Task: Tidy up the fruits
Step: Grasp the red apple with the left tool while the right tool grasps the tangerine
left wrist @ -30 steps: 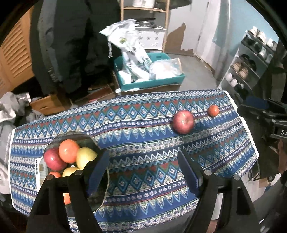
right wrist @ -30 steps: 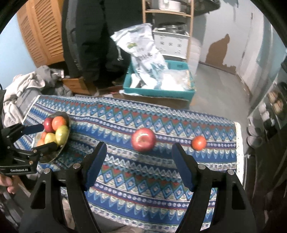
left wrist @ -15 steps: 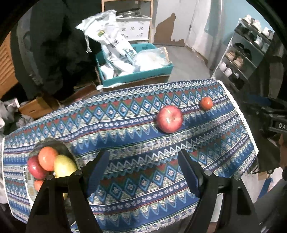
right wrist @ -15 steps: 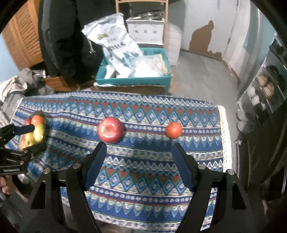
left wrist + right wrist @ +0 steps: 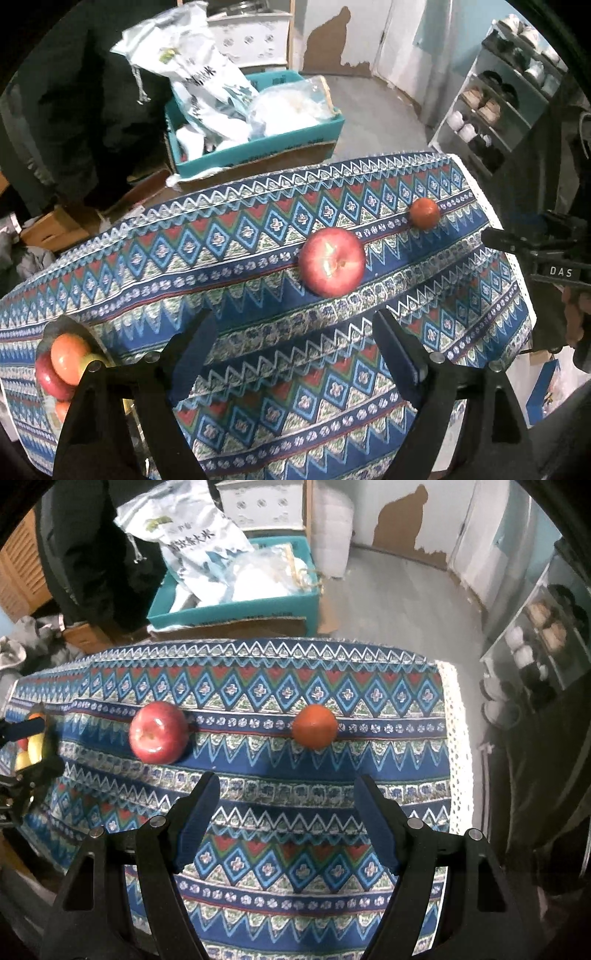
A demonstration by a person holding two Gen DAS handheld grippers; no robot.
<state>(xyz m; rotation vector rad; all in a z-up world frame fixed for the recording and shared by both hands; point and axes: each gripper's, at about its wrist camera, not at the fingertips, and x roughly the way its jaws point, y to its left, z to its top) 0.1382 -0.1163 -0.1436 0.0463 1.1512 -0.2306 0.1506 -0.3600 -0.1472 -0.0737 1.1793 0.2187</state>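
fruits mid-sort: red apple (image 5: pixel 331 261) and orange (image 5: pixel 314 725) lie loose at mid-frame; left gripper (image 5: pixel 291 356), just widened, and right gripper (image 5: pixel 286 814) hover spread, empty, poised to descend and pinch.

bare cloth (image 5: pixel 295 794) ahead, apple (image 5: pixel 159 733) left

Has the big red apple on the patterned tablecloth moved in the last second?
No. The big red apple sits on the same band of the patterned tablecloth, at the same spacing from the small orange fruit; only the cameras shifted.
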